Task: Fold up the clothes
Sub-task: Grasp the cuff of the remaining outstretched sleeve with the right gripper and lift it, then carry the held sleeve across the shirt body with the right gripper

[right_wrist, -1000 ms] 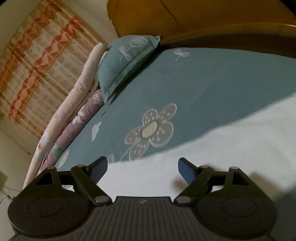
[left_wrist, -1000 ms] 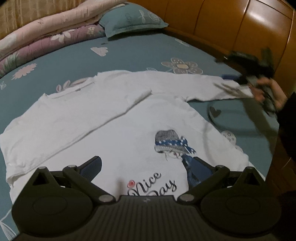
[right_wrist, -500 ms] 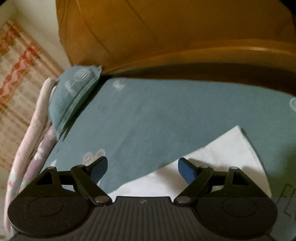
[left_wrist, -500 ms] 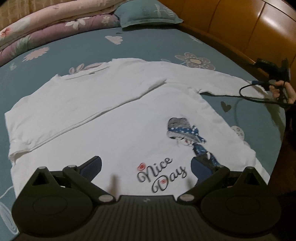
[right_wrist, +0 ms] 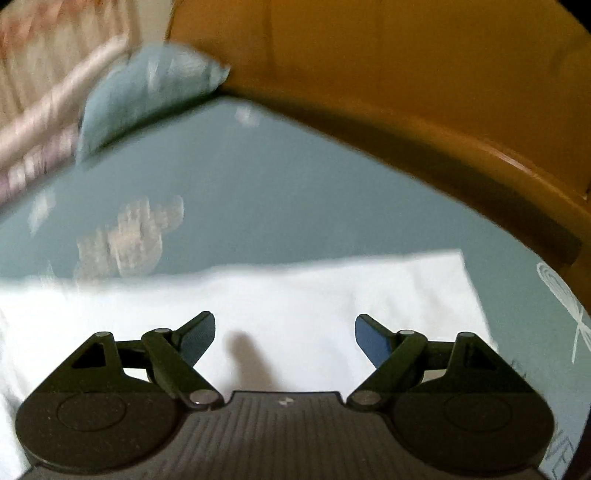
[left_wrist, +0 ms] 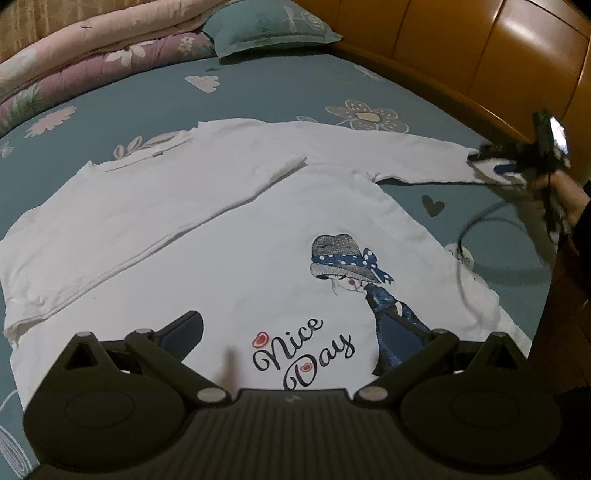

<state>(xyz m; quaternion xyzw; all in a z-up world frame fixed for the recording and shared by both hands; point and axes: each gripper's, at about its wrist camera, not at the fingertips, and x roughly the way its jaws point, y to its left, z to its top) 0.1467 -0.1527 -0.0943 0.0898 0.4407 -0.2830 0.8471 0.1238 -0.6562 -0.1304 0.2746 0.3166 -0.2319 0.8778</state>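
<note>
A white long-sleeved shirt with a girl-in-hat print and "Nice Day" lettering lies flat on the teal bed sheet. One sleeve is folded across the chest; the other sleeve stretches out to the right. My left gripper is open above the shirt's lower hem, holding nothing. In the left wrist view, my right gripper sits at the outstretched sleeve's cuff, held by a hand. The right wrist view shows my right gripper open just above the white sleeve, its end at right.
A wooden headboard runs along the bed's right side. A teal pillow and a rolled floral quilt lie at the far end. A black cable loops over the sheet near the right gripper.
The right gripper has come down over the end of the outstretched sleeve, which now fills more of its view. The left gripper has shifted slightly over the hem.
</note>
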